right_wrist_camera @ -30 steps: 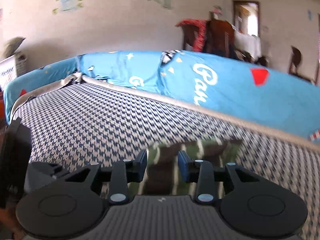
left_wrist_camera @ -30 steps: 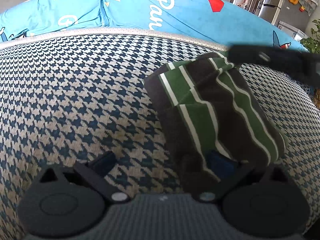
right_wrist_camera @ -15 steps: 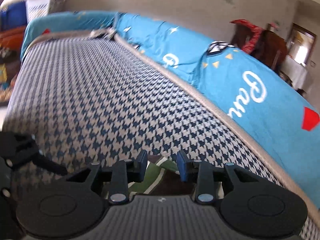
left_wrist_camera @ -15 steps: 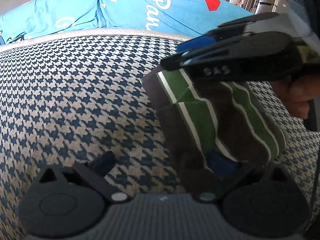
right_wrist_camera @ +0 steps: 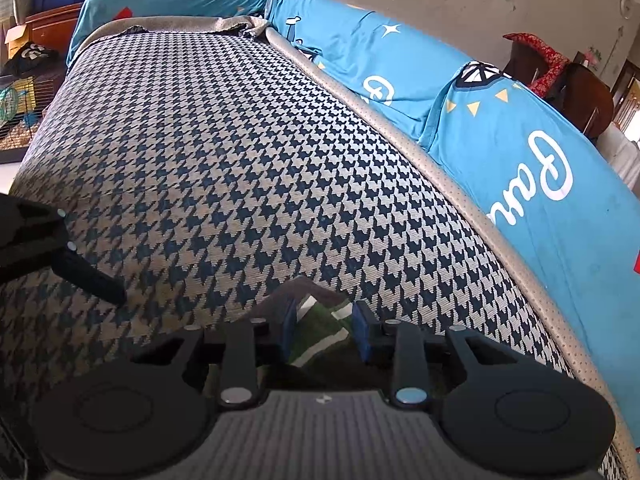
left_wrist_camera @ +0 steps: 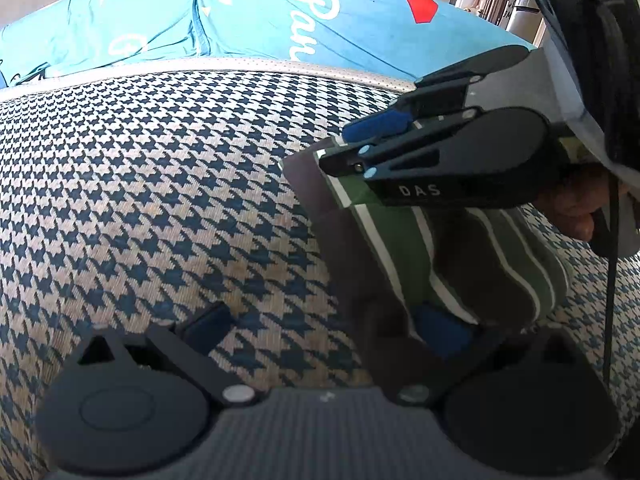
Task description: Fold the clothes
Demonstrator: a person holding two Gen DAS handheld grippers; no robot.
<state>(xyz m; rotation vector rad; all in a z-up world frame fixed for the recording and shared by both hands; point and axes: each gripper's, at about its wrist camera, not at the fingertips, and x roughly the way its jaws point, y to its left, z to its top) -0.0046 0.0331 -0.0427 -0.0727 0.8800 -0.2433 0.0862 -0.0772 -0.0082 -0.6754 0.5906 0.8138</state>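
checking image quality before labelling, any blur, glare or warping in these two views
Left wrist view: sharp, strong fisheye bulge of the houndstooth cushion; the striped garment lies in the right gripper's shadow. Right wrist view: sharp, seat edge curved, doorway at far right blown out.

My left gripper (left_wrist_camera: pixel 320 326) sits low in its own view, jaws spread wide: one blue pad at seven o'clock lies bare, the other at five o'clock is partly covered by cloth, with nothing pinched between them. My right gripper (left_wrist_camera: pixel 362 142) reaches in from two o'clock, rolled so one finger sits above the other. Its jaws have just been closing, cloth lying between the blue pads (right_wrist_camera: pixel 287 330). My right hand (left_wrist_camera: pixel 572 204) wraps the handle at three o'clock.
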